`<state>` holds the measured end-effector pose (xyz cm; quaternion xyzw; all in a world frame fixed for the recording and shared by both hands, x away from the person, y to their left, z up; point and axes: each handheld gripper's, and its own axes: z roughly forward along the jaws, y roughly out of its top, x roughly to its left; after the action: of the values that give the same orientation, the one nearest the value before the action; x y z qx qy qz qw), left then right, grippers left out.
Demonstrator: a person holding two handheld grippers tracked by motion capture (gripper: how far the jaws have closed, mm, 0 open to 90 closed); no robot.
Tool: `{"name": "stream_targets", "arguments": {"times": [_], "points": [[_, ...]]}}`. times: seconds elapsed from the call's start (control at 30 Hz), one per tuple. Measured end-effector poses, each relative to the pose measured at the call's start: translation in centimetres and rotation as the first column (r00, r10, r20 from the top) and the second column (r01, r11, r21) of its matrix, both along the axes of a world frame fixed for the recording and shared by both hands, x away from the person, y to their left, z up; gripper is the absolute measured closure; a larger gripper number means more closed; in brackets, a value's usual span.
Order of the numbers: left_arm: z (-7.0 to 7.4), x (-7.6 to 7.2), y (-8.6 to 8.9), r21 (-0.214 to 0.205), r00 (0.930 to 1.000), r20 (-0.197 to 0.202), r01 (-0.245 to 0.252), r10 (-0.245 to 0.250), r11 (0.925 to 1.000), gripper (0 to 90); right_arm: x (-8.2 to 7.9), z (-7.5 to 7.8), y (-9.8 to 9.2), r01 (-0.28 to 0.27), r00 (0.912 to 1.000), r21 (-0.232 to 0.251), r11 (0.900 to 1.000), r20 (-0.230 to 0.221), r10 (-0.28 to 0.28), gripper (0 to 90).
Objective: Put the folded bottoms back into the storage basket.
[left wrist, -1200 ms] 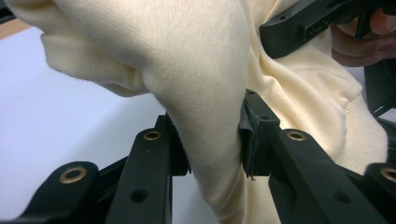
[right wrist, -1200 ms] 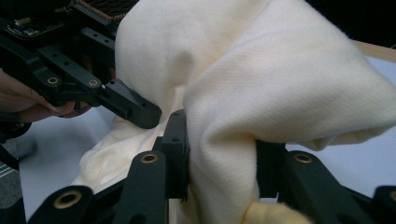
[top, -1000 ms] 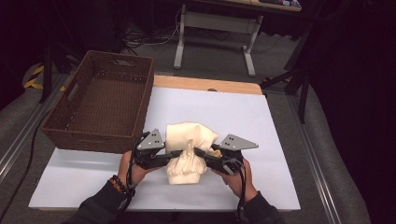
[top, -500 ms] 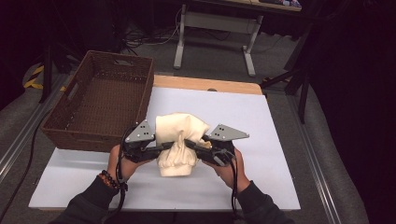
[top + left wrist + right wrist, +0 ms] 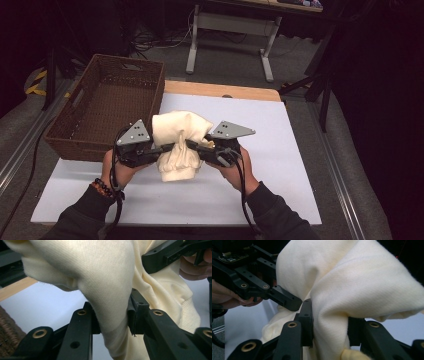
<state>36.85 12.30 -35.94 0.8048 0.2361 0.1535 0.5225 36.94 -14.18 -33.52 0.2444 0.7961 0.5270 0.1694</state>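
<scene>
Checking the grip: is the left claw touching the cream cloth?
Touching. The left gripper view shows the left claw shut on the cream cloth, fabric pinched between both jaws.

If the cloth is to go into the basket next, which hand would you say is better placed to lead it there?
Left, probably. Both tongs are shut on the cloth, but the left tongs sit right beside the basket, while the right tongs are on the cloth's far side.

Cloth (image 5: 110, 290) cut off at top edge in both claw views; bench (image 5: 280, 145) partly hidden under cloth & hands.
</scene>
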Motion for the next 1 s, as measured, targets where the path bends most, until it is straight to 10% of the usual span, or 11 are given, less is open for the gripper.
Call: {"name": "stream_targets", "arguments": {"times": [1.0], "points": [[3.7, 0.9, 5.2, 0.01, 0.9951, 0.019, -0.097, 0.097, 0.9952, 69.4, 2.8, 2.9, 5.4, -0.055, 0.9978, 0.03, 0.998, 0.038, 0.054, 65.7]]}}
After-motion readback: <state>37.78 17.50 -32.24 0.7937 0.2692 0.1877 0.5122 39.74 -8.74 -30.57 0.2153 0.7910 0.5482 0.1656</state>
